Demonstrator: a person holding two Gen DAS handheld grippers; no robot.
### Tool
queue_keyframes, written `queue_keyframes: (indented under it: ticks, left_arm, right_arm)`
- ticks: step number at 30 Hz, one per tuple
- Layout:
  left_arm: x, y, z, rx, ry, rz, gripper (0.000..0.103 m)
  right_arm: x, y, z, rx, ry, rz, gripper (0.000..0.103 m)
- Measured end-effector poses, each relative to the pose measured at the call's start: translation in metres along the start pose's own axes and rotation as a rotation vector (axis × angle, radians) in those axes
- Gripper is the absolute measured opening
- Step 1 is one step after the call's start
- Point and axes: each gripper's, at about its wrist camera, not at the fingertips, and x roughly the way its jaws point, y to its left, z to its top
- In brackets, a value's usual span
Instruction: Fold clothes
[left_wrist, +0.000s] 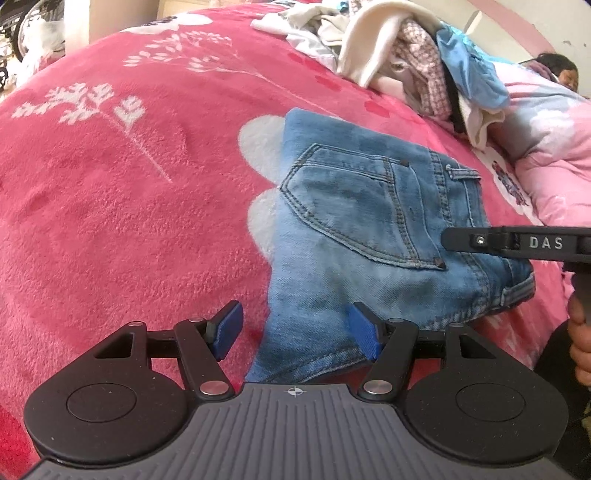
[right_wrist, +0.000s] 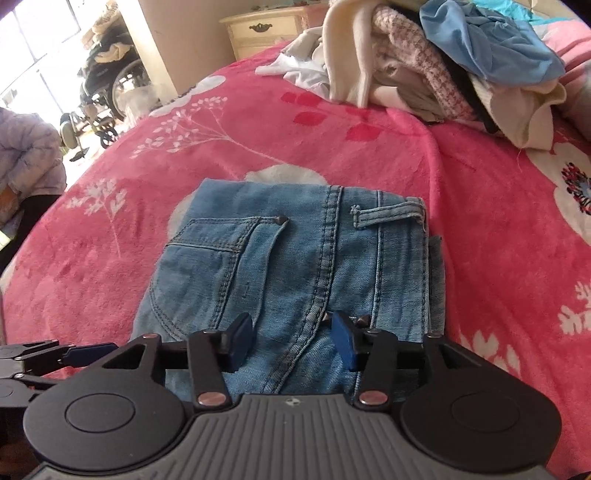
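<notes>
Folded blue jeans (left_wrist: 373, 229) lie back-pocket up on a pink floral blanket (left_wrist: 122, 206). My left gripper (left_wrist: 295, 332) is open and hovers low over the jeans' near left edge, its blue pads (left_wrist: 229, 330) apart with denim and blanket between them, pressing nothing. My right gripper (right_wrist: 291, 341) is also open, over the jeans (right_wrist: 295, 258) near the centre seam, and its pads (right_wrist: 242, 341) grip nothing. The right gripper (left_wrist: 454, 240) shows side-on over the waistband in the left wrist view. The left gripper (right_wrist: 74, 354) shows at the lower left in the right wrist view.
A heap of unfolded clothes (right_wrist: 424, 62) sits at the back of the bed. A person lies under a pink quilt (left_wrist: 546, 122) at the far right. Another person in a pale padded jacket (right_wrist: 26, 155) sits at the left. A cream nightstand (right_wrist: 266, 29) and a wheeled frame (right_wrist: 107, 88) stand beyond.
</notes>
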Motion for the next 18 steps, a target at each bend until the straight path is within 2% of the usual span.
queue_keyframes:
  ticks: [7,13,18]
  left_arm:
    - [0.0021,0.0006,-0.0032,-0.01,-0.004,-0.039,0.064]
    - [0.0004,0.0026,-0.0029,-0.004,0.001,-0.042,0.065]
    - [-0.0031,0.0079,-0.0045,-0.02,0.002,-0.041,0.065]
  right_arm:
    - [-0.0001,0.0026,0.003,0.021,0.014,-0.024,0.05]
    - [-0.0007,0.0052,0.0026,0.03,0.014,-0.039,0.051]
    - [0.0006,0.0081,0.0024,0.017,0.015,-0.041,0.056]
